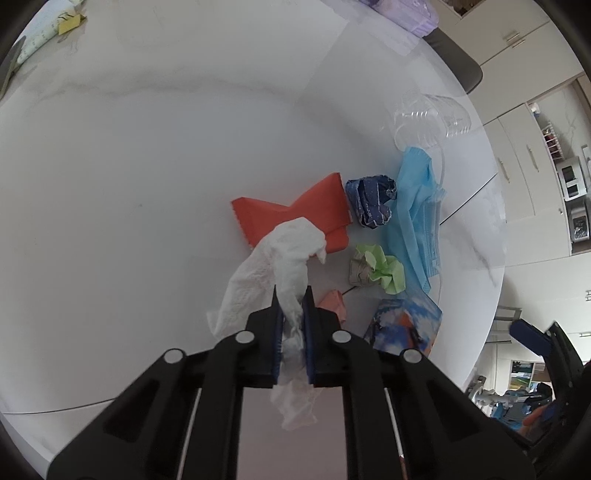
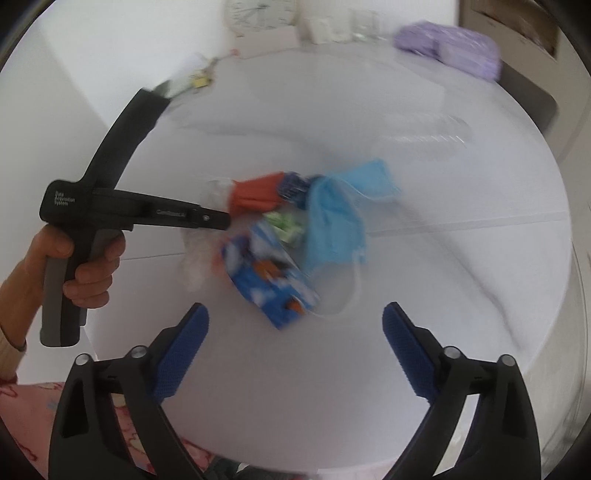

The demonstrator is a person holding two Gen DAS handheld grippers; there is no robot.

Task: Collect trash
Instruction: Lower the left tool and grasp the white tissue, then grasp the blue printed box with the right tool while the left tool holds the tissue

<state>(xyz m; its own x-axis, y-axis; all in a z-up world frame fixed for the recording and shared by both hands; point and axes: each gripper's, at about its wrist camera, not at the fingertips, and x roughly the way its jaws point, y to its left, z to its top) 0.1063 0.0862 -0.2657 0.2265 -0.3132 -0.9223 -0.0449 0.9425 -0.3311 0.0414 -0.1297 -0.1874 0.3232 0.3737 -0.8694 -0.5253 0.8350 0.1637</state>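
A pile of trash lies on the white round table (image 1: 147, 147). My left gripper (image 1: 292, 295) is shut on a crumpled white tissue (image 1: 280, 254), which drapes over an orange wrapper (image 1: 295, 214). Beside these lie a dark blue crumpled wrapper (image 1: 371, 201), a green paper ball (image 1: 380, 267), a light blue face mask (image 1: 419, 218), a small pink scrap (image 1: 334, 301) and a blue-and-orange printed packet (image 1: 404, 325). In the blurred right wrist view my right gripper (image 2: 295, 325) stands open just short of the printed packet (image 2: 271, 280) and the face mask (image 2: 332, 221), holding nothing.
A clear plastic cup (image 1: 430, 116) lies on its side beyond the mask. A purple pack (image 1: 402, 11) sits at the table's far edge, a patterned wrapper (image 1: 40, 37) at the far left. A hand (image 2: 85, 266) holds the left gripper's handle. Cabinets stand on the right.
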